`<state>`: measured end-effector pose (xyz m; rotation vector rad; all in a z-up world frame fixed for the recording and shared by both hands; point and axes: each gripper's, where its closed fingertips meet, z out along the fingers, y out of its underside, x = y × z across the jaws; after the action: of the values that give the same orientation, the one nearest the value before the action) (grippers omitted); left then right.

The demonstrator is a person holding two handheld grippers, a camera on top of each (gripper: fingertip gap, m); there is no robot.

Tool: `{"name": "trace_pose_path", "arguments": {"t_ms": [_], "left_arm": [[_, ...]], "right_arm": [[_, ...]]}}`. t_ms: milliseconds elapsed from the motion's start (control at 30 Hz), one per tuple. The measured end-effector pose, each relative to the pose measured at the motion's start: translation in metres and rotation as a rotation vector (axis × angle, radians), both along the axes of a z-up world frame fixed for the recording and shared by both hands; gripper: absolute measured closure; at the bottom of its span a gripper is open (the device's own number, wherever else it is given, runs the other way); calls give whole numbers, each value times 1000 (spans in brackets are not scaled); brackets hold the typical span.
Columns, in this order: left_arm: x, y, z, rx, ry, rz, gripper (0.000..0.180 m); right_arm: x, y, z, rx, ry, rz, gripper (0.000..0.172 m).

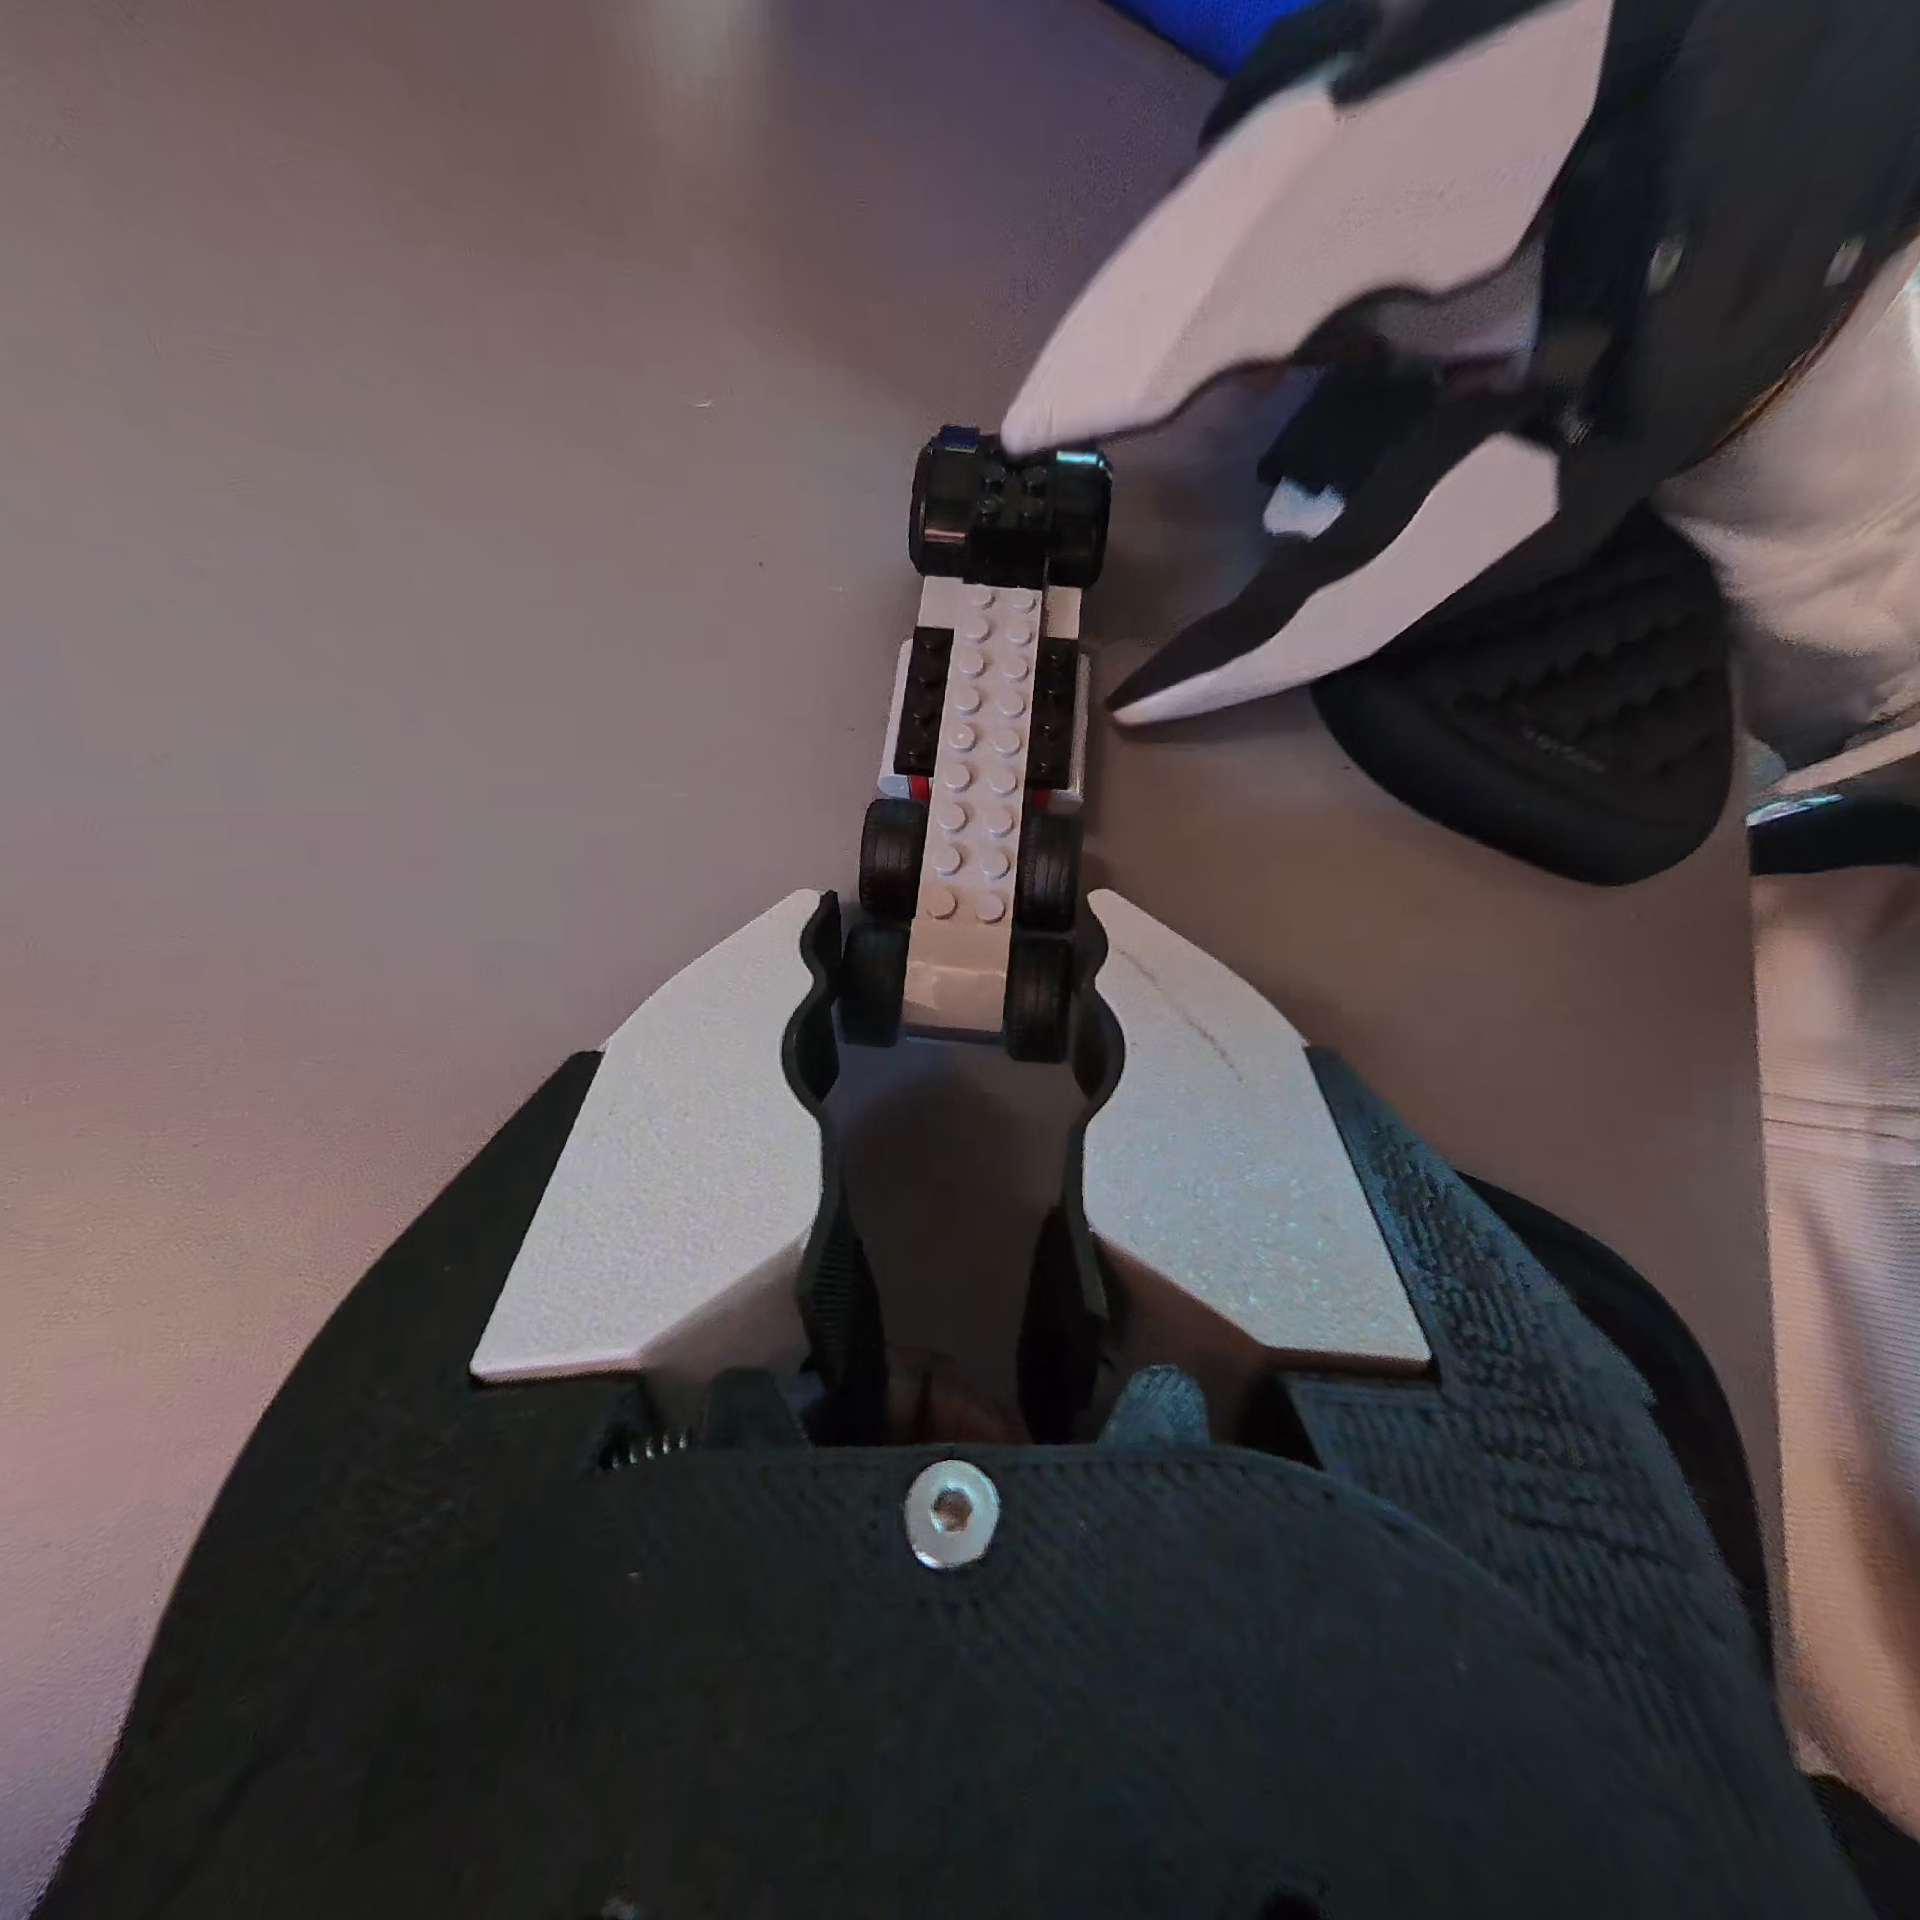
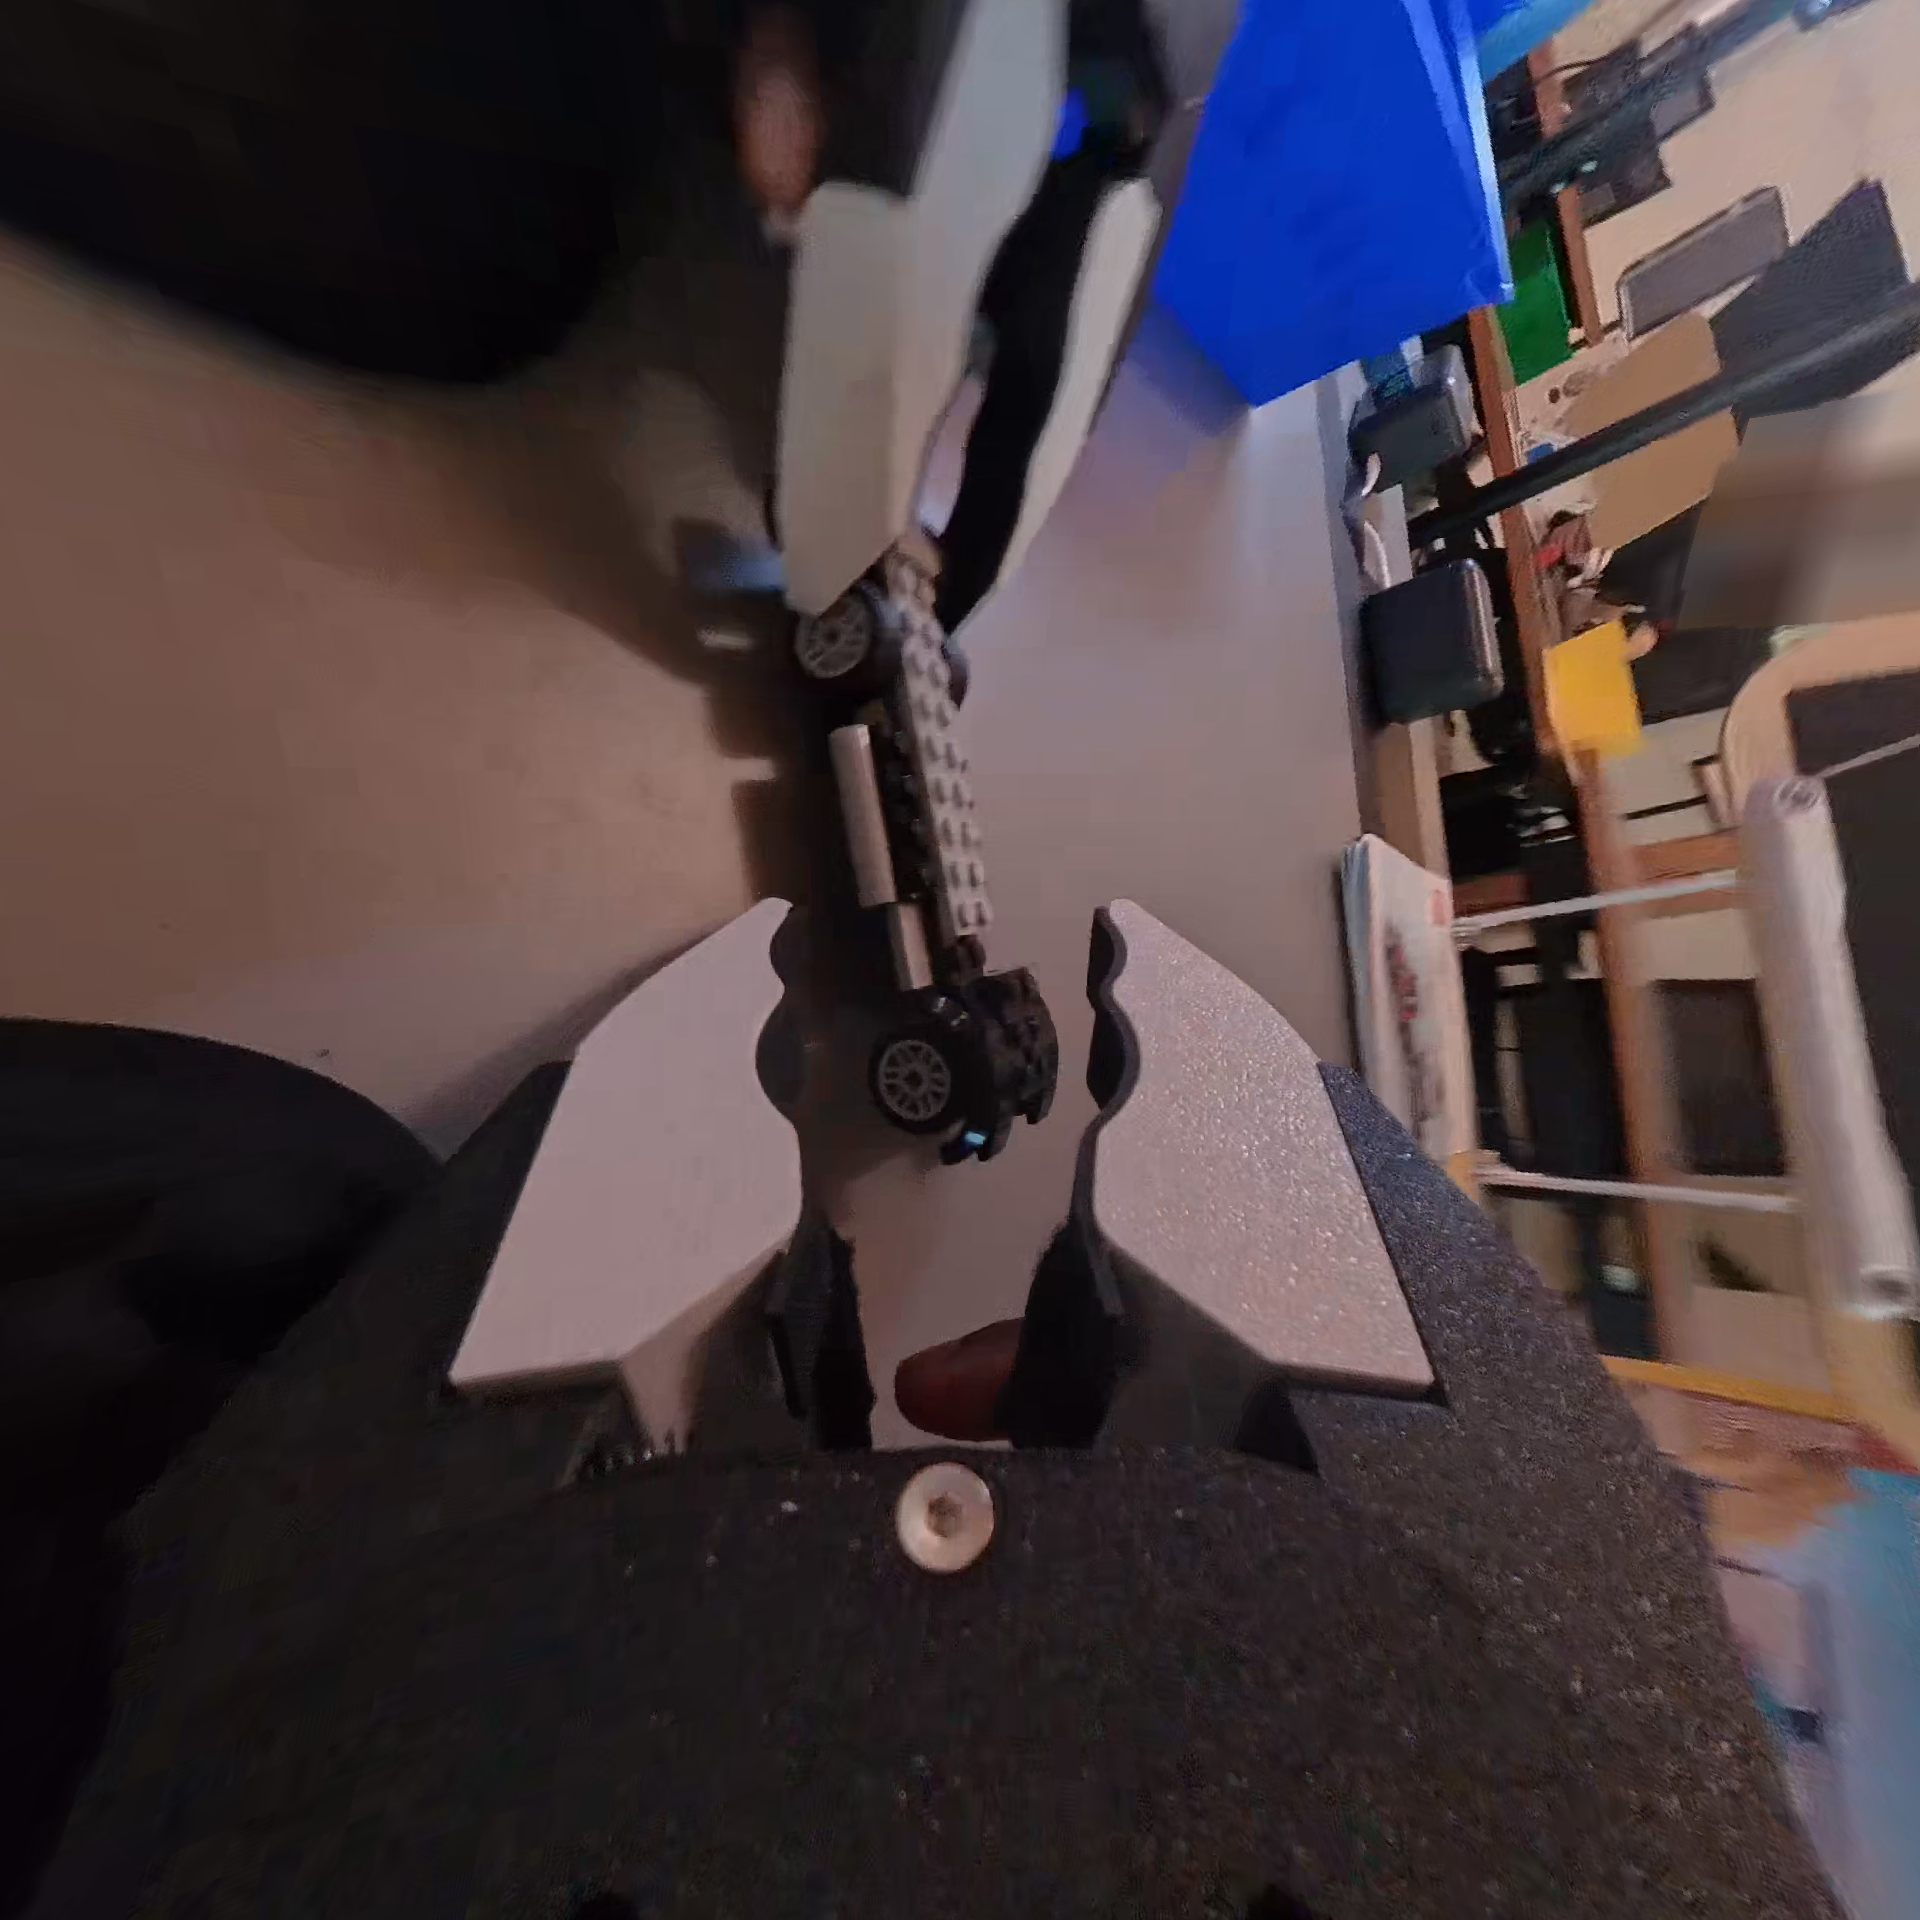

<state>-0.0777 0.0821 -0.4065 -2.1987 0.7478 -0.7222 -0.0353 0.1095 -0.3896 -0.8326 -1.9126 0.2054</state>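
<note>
Level, left tool [image 1: 956, 977] clamping brick chassis [image 1: 987, 769]

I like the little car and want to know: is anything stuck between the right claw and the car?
Nothing visible. The car's black end sits between the right gripper's open fingers, not squeezed. The left gripper clamps the wheels at the other end.
</note>
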Motion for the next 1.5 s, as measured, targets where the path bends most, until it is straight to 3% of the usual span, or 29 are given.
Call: {"name": "trace_pose_path", "arguments": {"t_ms": [167,200,333,433,500,600,633,667,767,967,1100,1200,1300,1400,1467,1500], "left_arm": [[3,-3,2,-46,-58,-29,138],[4,-4,1,-52,-62,-33,138],[4,-2,4,6,-27,-27,135],[9,4,14,226,132,-31,111],[12,9,17,375,316,-47,109],[8,15,7,468,573,-63,133],[4,17,5,488,628,-59,147],[3,18,5,509,650,-58,149],[6,18,9,535,625,-58,152],[6,20,12,585,646,-50,157],[8,19,15,638,676,-71,157],[11,17,17,694,711,-116,157],[17,13,21,723,654,-156,157],[10,13,16,665,624,-141,154],[-6,20,18,651,676,-70,138],[-12,21,18,651,692,-55,138]], "right_arm": [[-10,9,-10,245,-77,-40,143],[-10,11,-13,264,-106,-57,151],[-10,12,-11,199,-104,-89,152],[-7,14,-10,49,-92,-135,153],[-6,13,-9,-13,-81,-147,153],[-5,10,-7,-81,-66,-145,153],[-5,8,-6,-114,-57,-141,153],[-5,7,-6,-140,-53,-141,153],[-6,10,0,-129,-10,-144,150],[-4,26,0,224,-53,-179,140],[-4,34,1,341,-82,-213,138],[-1,41,0,332,-87,-234,126],[-1,34,-7,245,-105,-196,142],[1,32,-10,212,-139,-206,143],[5,35,-10,200,-148,-230,143],[6,35,-11,181,-145,-235,143]]}}
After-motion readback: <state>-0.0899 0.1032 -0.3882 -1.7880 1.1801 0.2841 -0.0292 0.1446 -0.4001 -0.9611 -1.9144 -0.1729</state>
